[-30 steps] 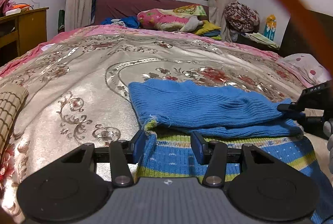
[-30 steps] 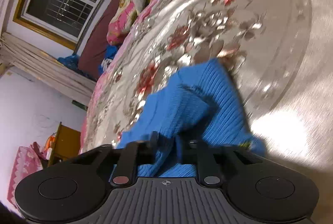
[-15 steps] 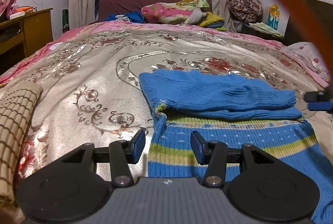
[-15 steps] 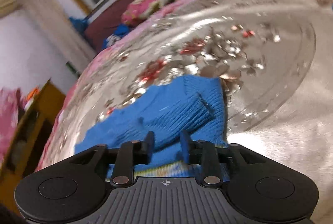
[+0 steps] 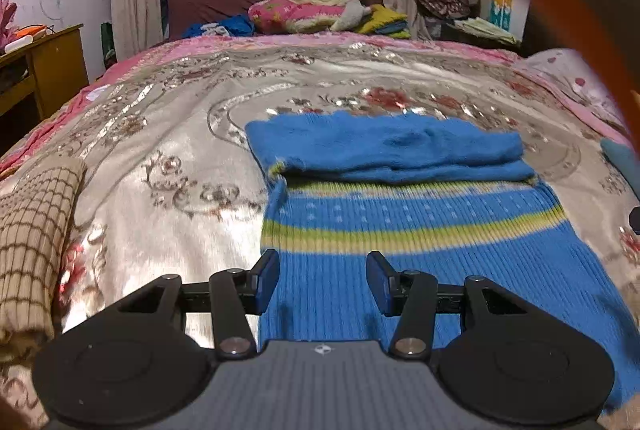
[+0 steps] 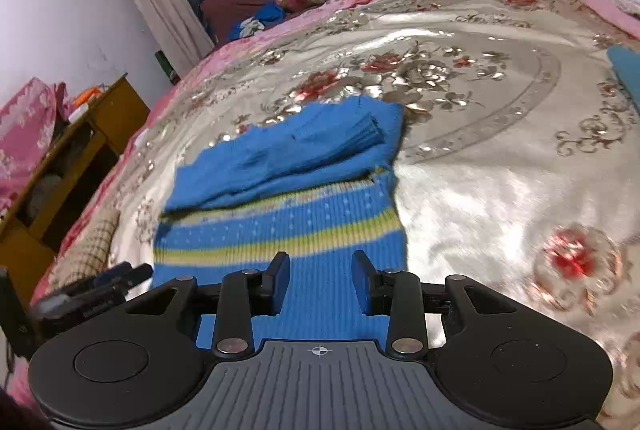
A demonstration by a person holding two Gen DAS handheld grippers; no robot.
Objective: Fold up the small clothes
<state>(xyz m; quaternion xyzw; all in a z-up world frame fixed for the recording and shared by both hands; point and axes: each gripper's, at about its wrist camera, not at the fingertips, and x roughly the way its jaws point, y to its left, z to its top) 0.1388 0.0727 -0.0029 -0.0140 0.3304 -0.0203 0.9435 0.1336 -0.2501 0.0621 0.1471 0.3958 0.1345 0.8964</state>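
Observation:
A small blue knitted sweater (image 5: 400, 222) with yellow-green stripes lies flat on the bed, its plain blue upper part and sleeves (image 5: 380, 146) folded down across it. My left gripper (image 5: 322, 282) is open above the sweater's near left part, nothing between its blue pads. In the right wrist view the same sweater (image 6: 288, 222) lies ahead, sleeve cuff (image 6: 366, 130) on top. My right gripper (image 6: 321, 282) hovers over its lower hem; its jaws are opening and hold nothing. The left gripper (image 6: 116, 278) shows at the left edge there.
A shiny floral bedspread (image 5: 168, 158) covers the bed. A checked tan cloth (image 5: 32, 230) lies at the left. Pillows and folded clothes (image 5: 320, 10) pile by the headboard. A wooden desk (image 5: 44, 62) stands left of the bed. A teal item (image 6: 626, 70) lies at the right.
My right gripper let go of the blue sleeve, opened, rolled upright and drew back over the hem. My left gripper pulled back toward the near edge, staying open.

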